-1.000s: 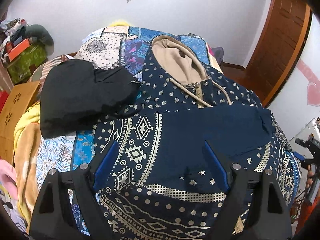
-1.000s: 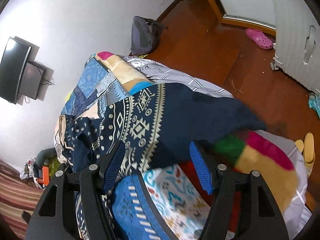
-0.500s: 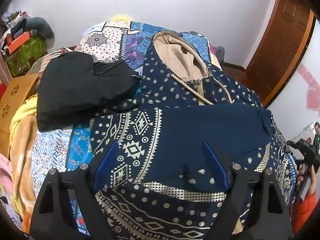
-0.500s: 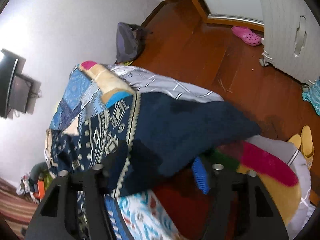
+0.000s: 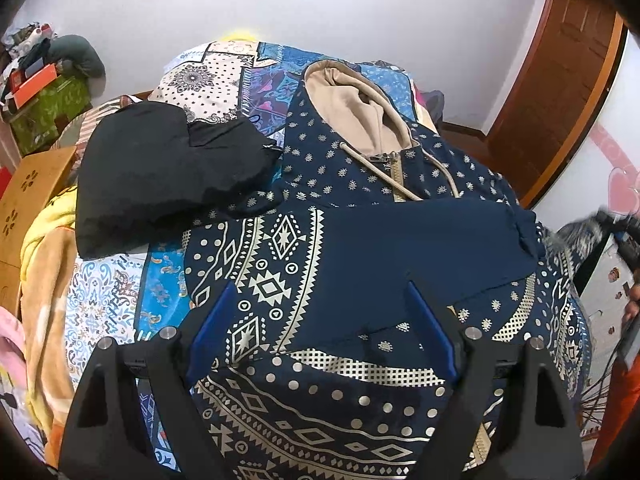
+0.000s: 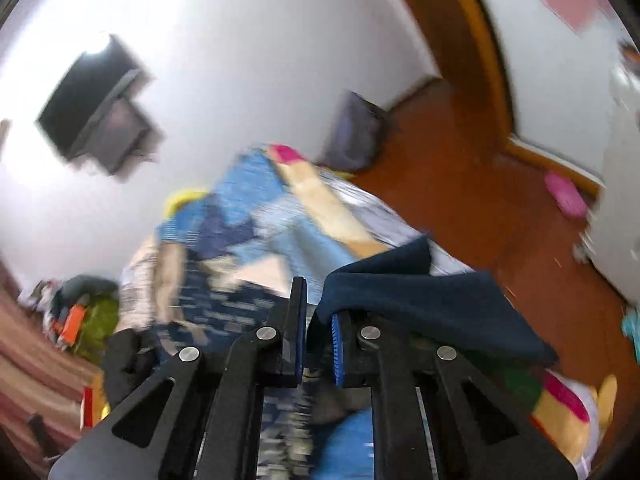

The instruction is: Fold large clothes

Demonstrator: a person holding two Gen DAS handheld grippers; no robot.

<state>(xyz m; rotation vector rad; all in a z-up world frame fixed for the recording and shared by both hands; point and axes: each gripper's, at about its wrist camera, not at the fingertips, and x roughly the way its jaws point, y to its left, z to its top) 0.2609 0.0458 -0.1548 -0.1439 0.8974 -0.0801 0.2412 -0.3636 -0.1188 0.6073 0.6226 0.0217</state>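
The left gripper (image 5: 320, 320) is held spread, tilted down above the hoodie (image 5: 360, 248). The right gripper (image 6: 316, 332), having just closed, is pinched on the hoodie's sleeve (image 6: 420, 300).

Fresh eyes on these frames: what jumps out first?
The navy patterned hoodie spread across the bed, tan hood at the far end, one sleeve folded across its front. A black garment lies beside it. The right claw has just closed on navy fabric; the left claw hangs open.
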